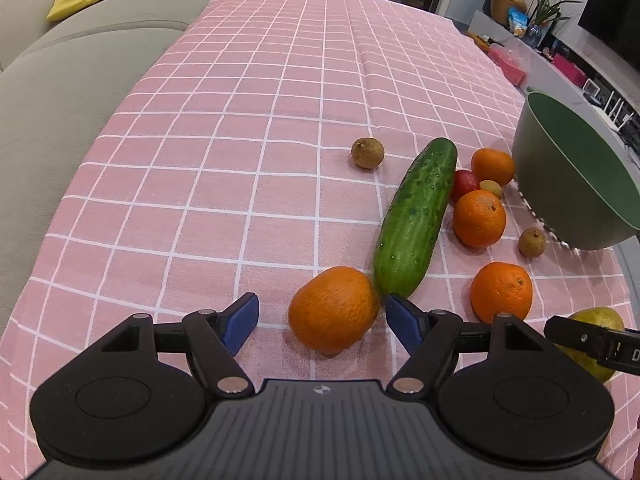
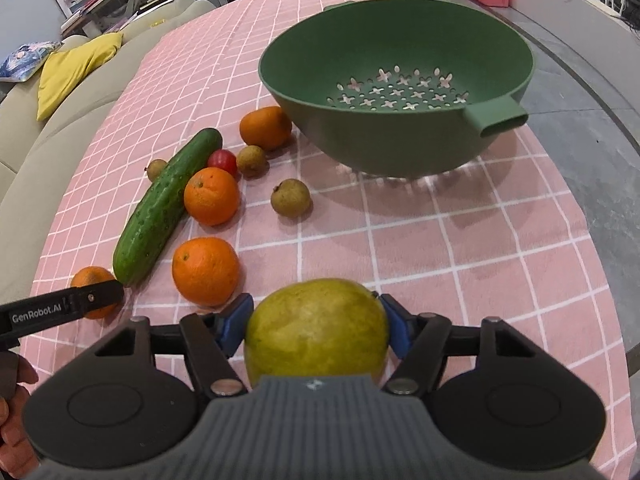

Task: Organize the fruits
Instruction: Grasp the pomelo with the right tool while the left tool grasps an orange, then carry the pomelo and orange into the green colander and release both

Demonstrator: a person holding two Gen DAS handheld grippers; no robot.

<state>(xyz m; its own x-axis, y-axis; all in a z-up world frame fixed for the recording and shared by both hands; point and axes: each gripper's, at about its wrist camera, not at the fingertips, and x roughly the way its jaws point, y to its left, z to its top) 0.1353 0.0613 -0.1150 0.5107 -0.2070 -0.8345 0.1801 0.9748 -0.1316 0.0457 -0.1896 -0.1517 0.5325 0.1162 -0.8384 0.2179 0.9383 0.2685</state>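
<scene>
The right gripper holds a yellow-green pear between its blue fingers, one pad on each flank at the widest girth. The pear is smooth-skinned, rounded and faintly mottled. It is probably firm but easily bruised, and heavy enough to pivot if gripped off-centre; a hold across the widest section with moderate pressure suits it.

The left gripper stands wide open. A large orange lies on the bench just ahead of the fingertips, nearer the right-hand finger than the left-hand one, and is touched by neither. Its peel is dimpled and matte, which should give good friction. The body is oval, so a grip across the short axis is advised.

A cucumber lies beyond the right-hand finger, its near end touching or almost touching the large orange. It is long, stiff, glossy and pimpled, and may roll or slip.

Further ahead and to the right of the left fingers lie three smaller oranges, a small red fruit and several small brown fruits with dull, rough shells. These are light and likely to skid when nudged.

Well ahead of the right fingers stands a green colander, a rigid matte bowl with a perforated base and a stub handle. It holds no fruit.

The bench carries a pink checked cloth that can wrinkle under dragging contact.
</scene>
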